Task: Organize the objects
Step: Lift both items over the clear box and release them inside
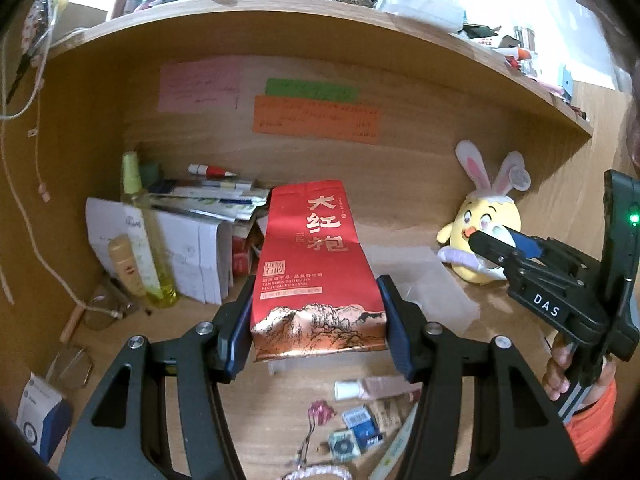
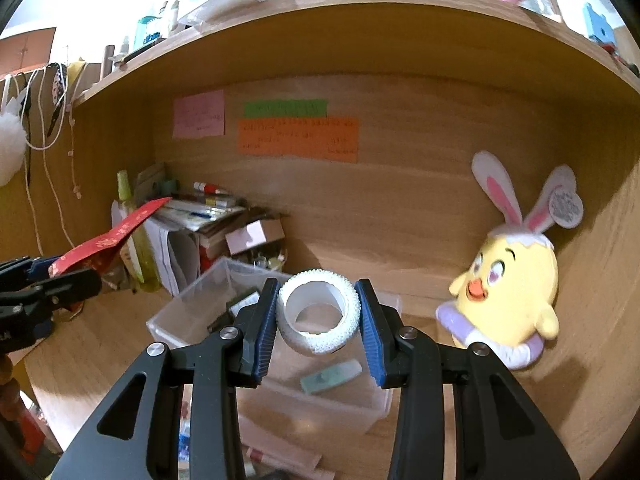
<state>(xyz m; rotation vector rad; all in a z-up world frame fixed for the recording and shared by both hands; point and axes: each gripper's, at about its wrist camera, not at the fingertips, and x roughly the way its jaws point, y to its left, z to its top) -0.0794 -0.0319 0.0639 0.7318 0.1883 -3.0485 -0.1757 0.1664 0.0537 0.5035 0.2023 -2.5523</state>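
My left gripper (image 1: pixel 318 320) is shut on a red tea bag (image 1: pixel 312 264) with gold characters, held upright above the desk. In the right wrist view the same red tea bag (image 2: pixel 116 236) shows edge-on at the left, clamped in the left gripper (image 2: pixel 60 276). My right gripper (image 2: pixel 318 316) is shut on a white roll of tape (image 2: pixel 318 312), held above a clear plastic bin (image 2: pixel 188 312). Inside the bin lie a pale green tube (image 2: pixel 332 376) and some dark items. The right gripper (image 1: pixel 492 246) also appears at the right of the left wrist view, with the white roll partly hidden between its fingers.
A yellow chick plush with rabbit ears (image 2: pixel 512 292) leans in the right corner. Papers and boxes (image 1: pixel 200 240) and a yellow-green bottle (image 1: pixel 144 248) stand at the back left. Small packets and a tube (image 1: pixel 372 408) lie on the desk front. A cluttered shelf (image 1: pixel 320 12) runs overhead.
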